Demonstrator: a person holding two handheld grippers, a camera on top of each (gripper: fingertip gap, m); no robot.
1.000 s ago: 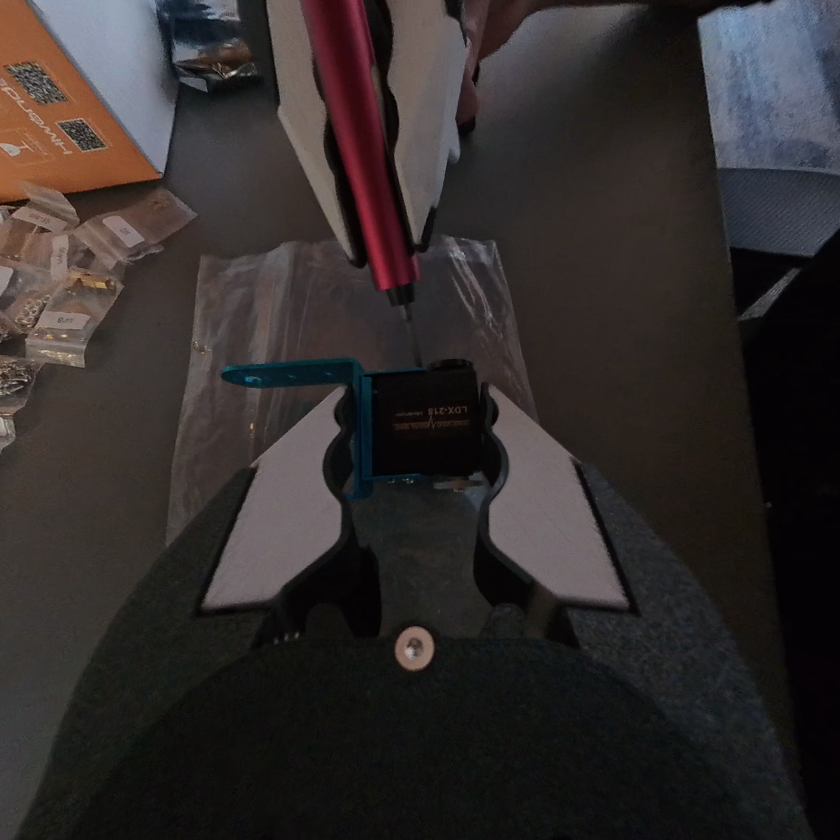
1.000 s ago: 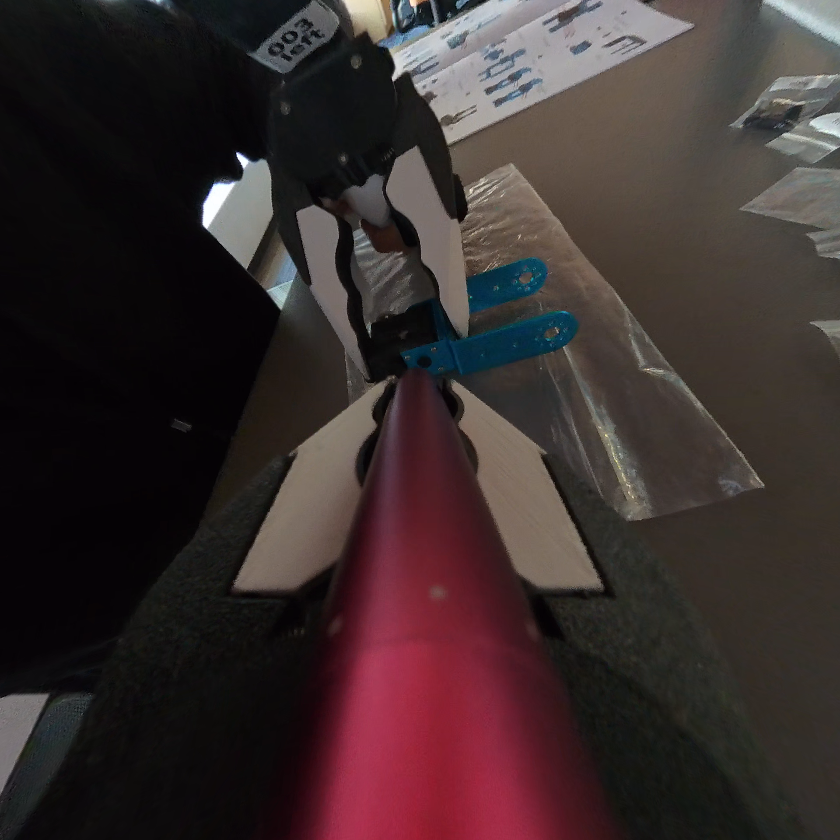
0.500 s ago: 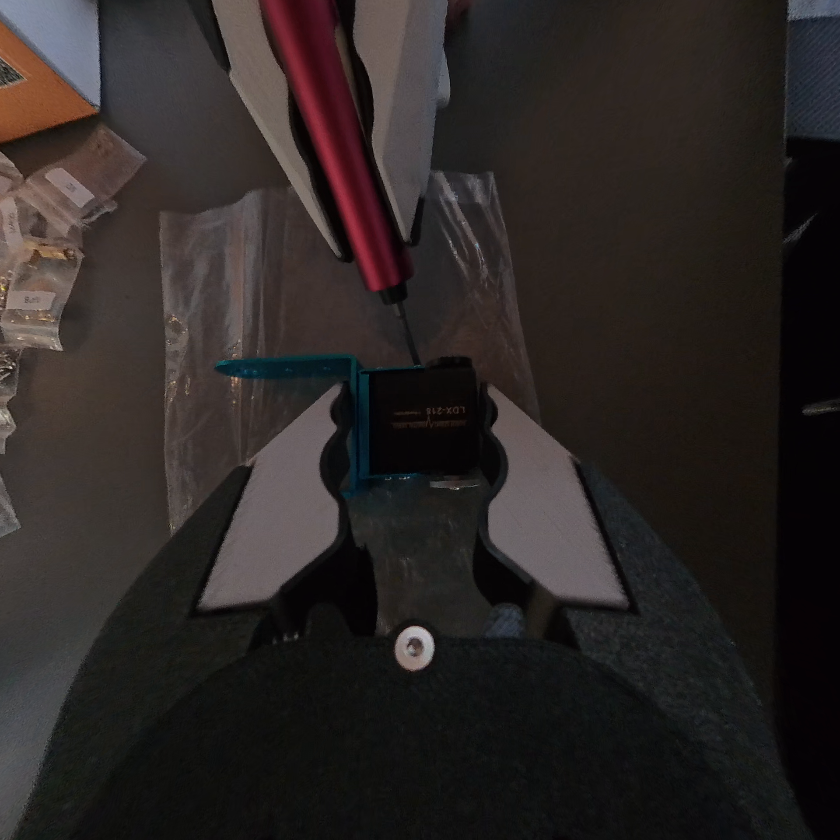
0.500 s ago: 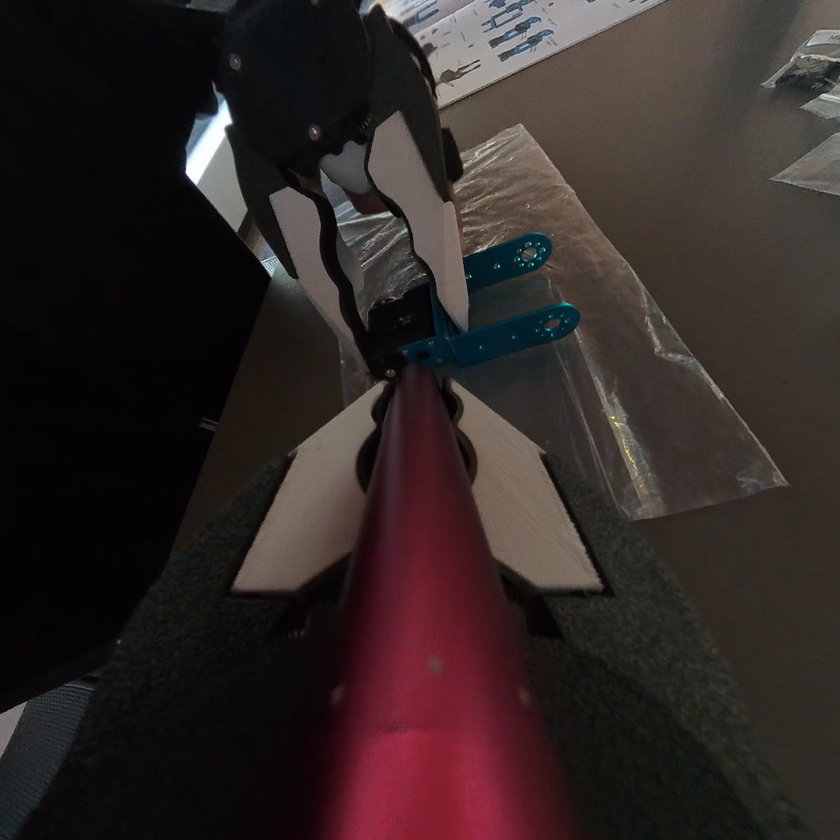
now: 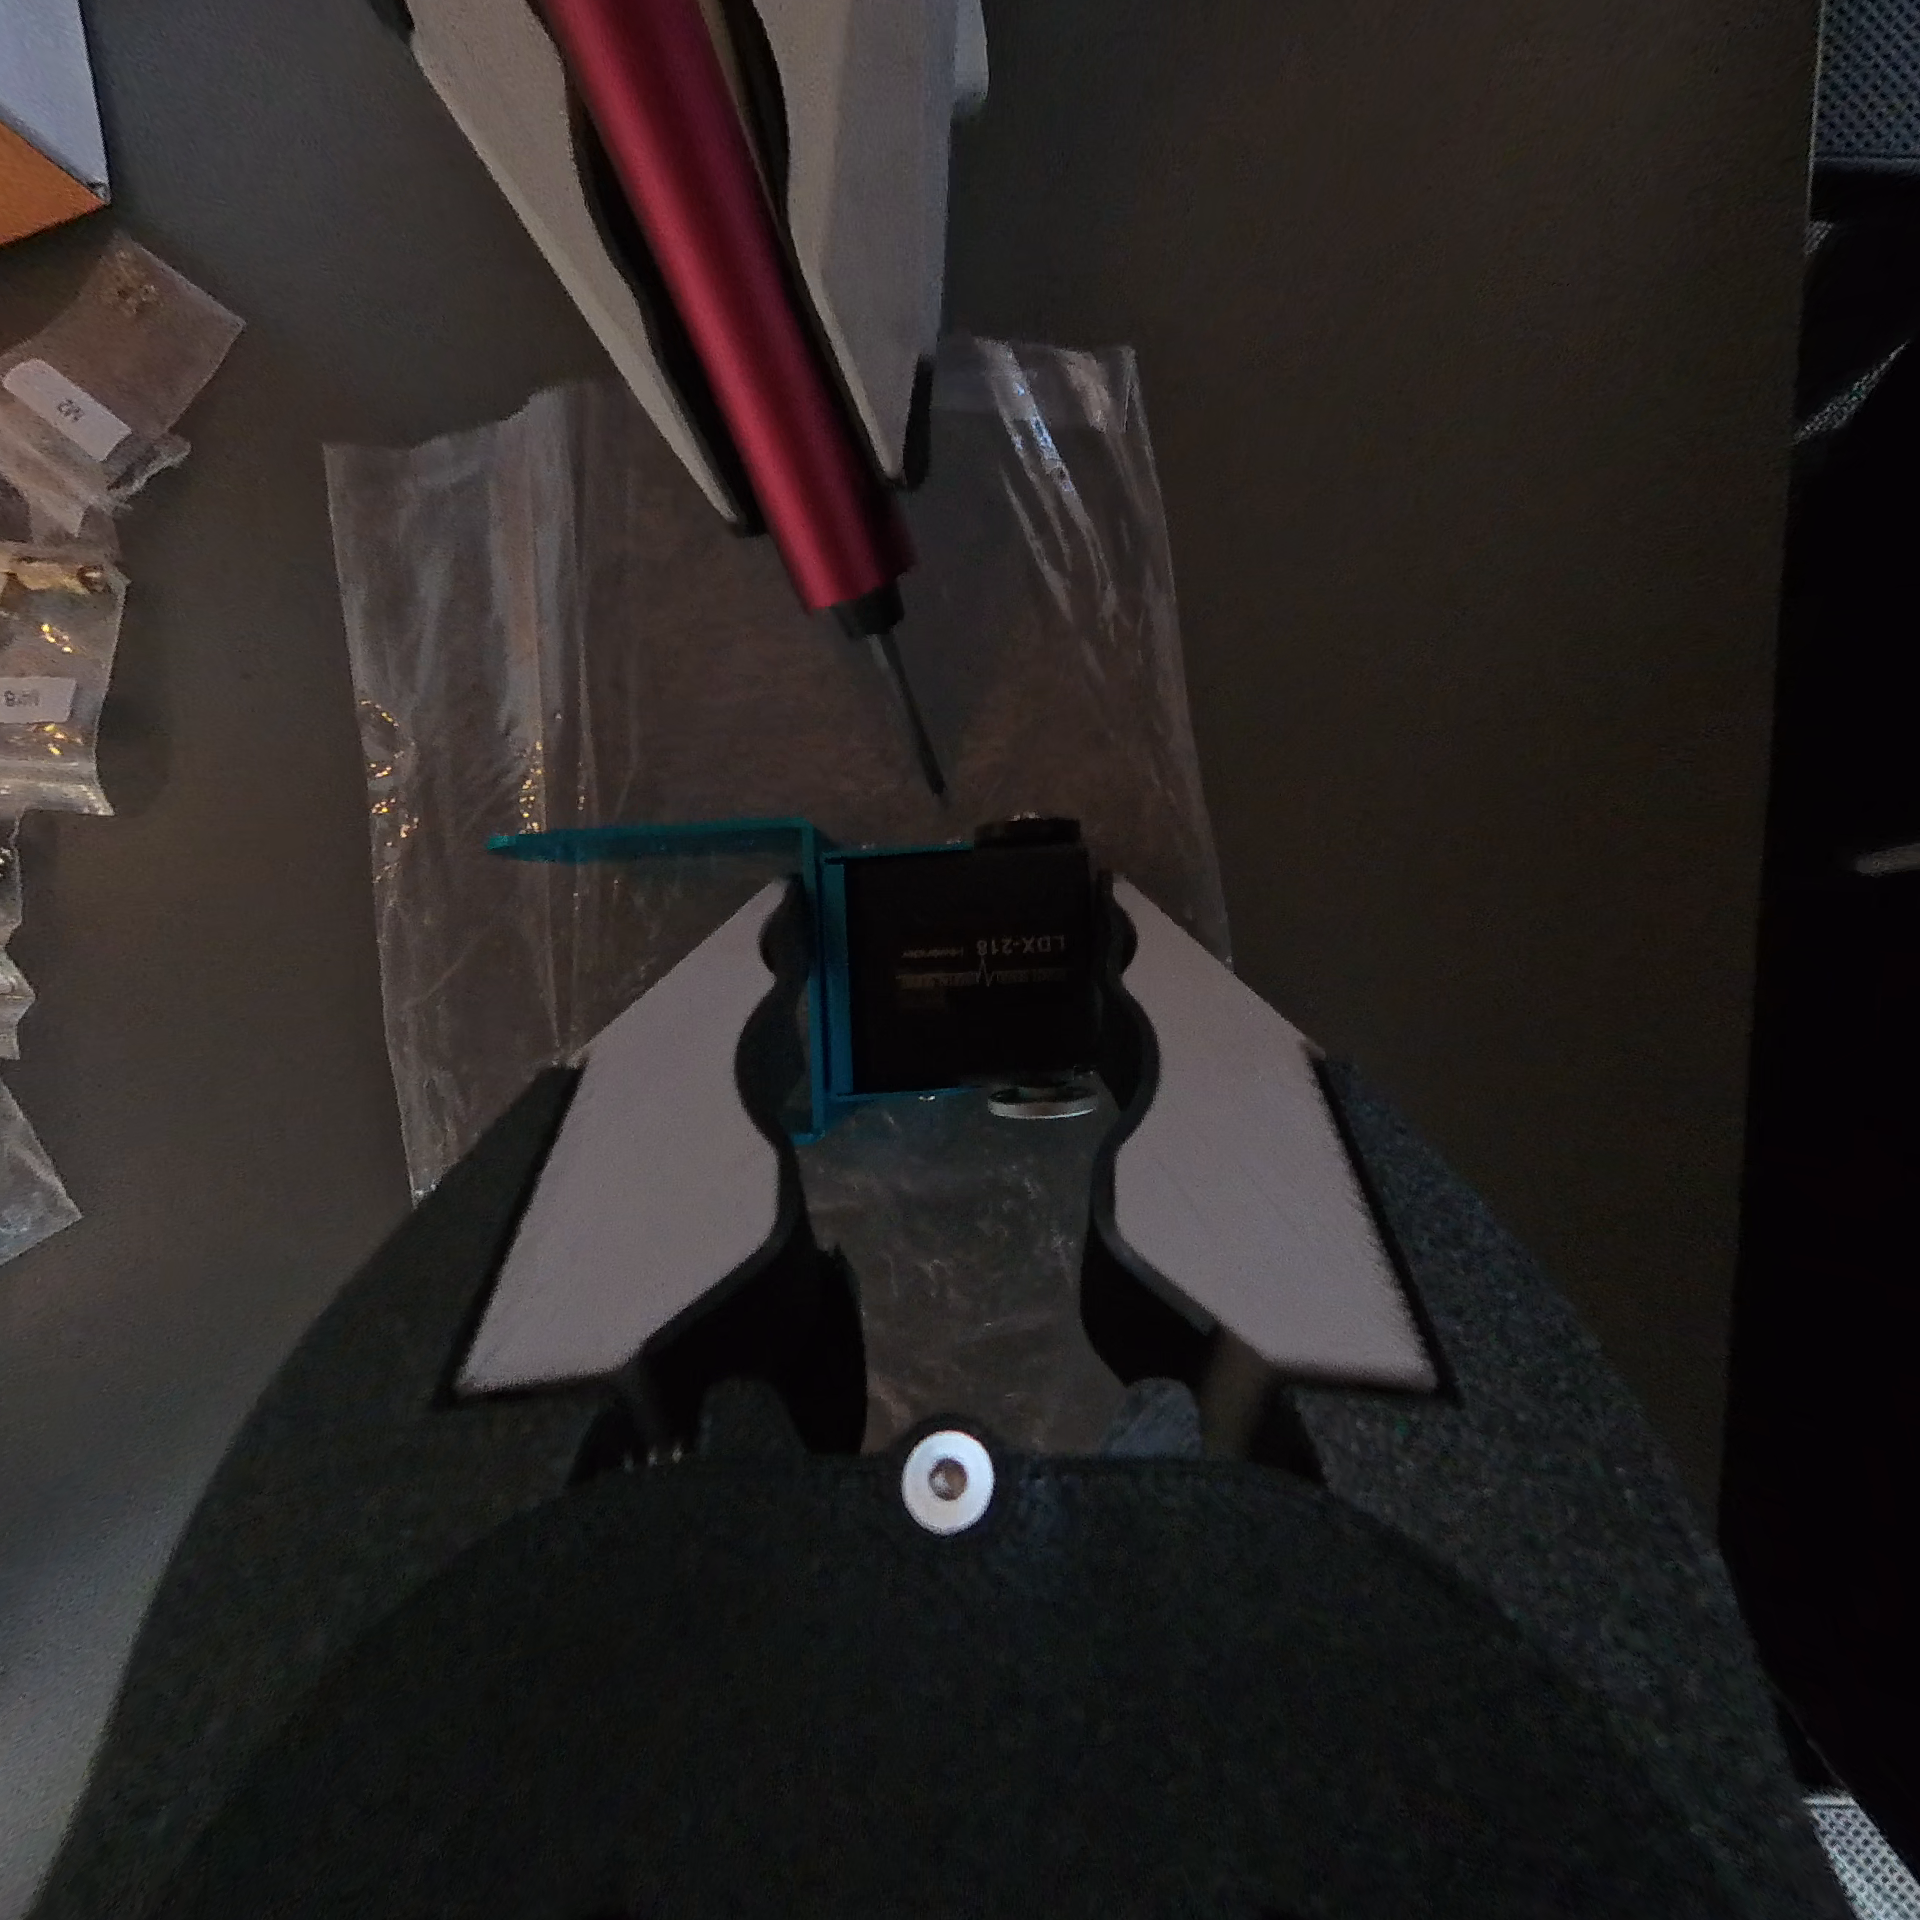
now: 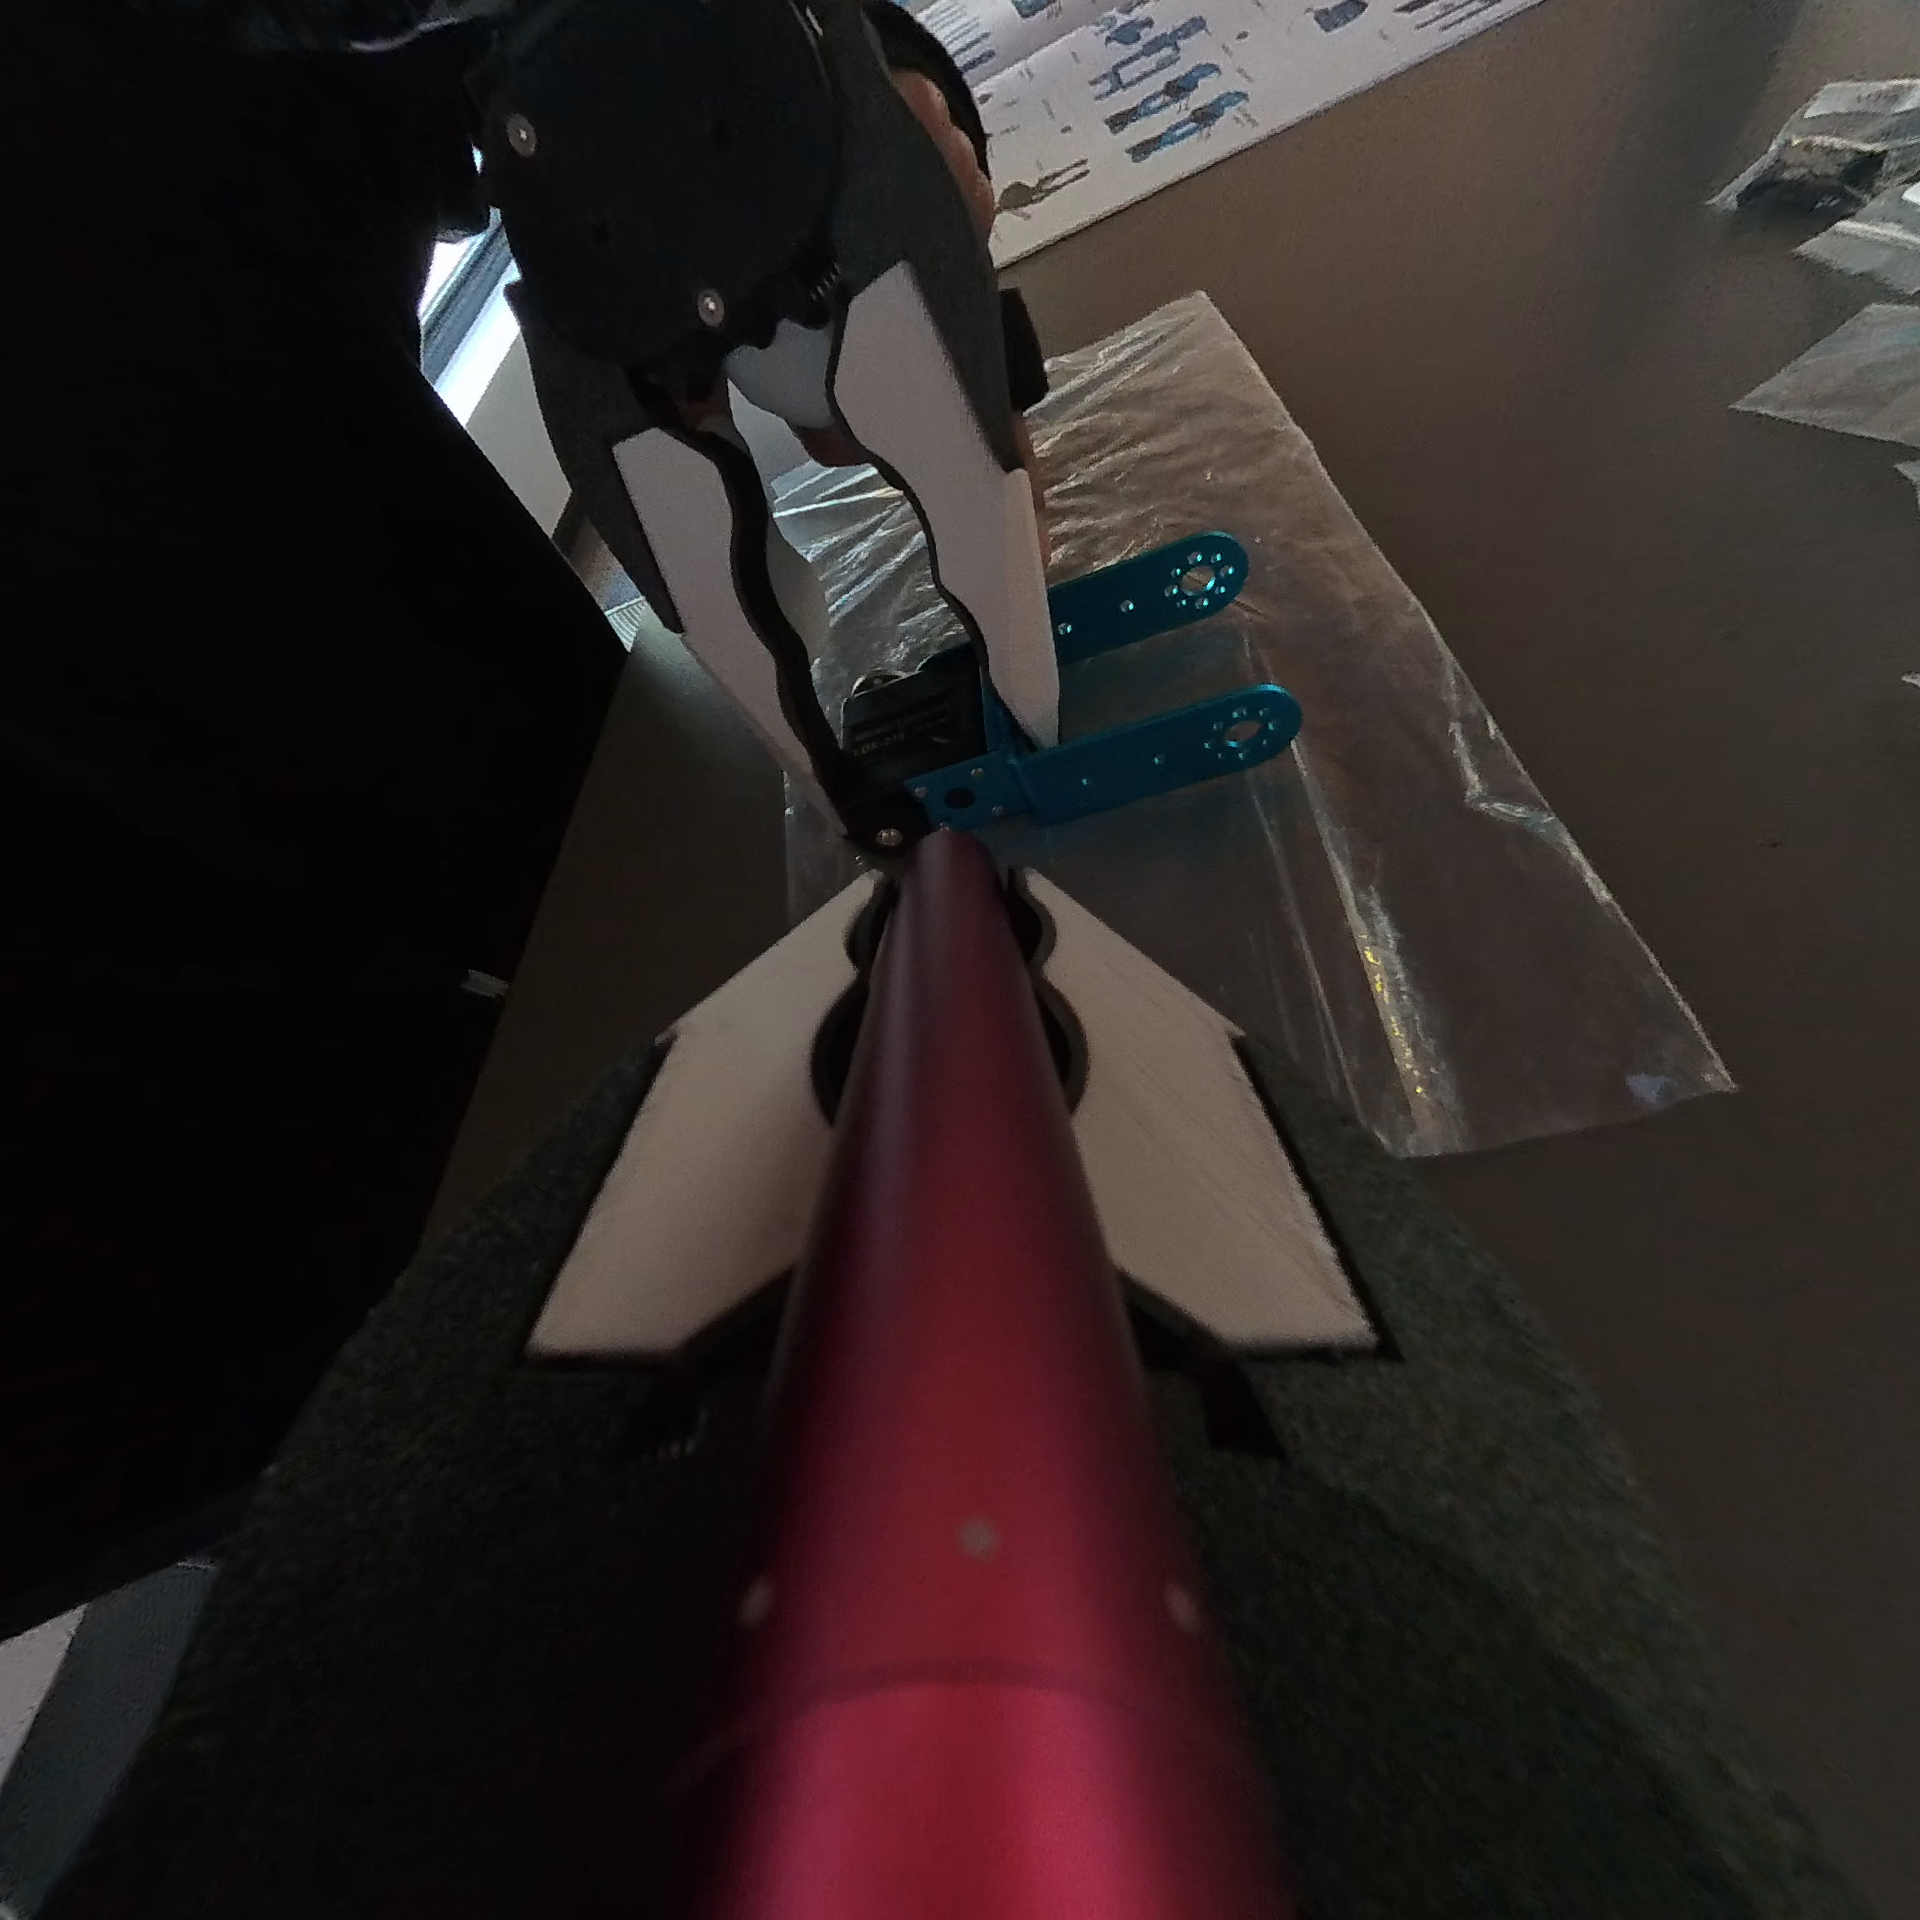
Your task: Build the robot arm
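Left gripper (image 5: 951,997) stays clenched on the black servo (image 5: 971,971) in its blue bracket (image 5: 665,840) over the clear plastic bag (image 5: 499,727), while the right gripper (image 6: 951,894), clamped on the red screwdriver (image 5: 748,343), has backed its bit off the servo's top edge.

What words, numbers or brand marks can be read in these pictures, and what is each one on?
I do not repeat writing; here is where it stands.
Black block in the left hand-held gripper: pale print, legible, upside down.
Small bags: white labels, short print, partly blurred.
Paper sheet: blue figures, text too small.
Red screwdriver in the right hand-held gripper: no writing visible.
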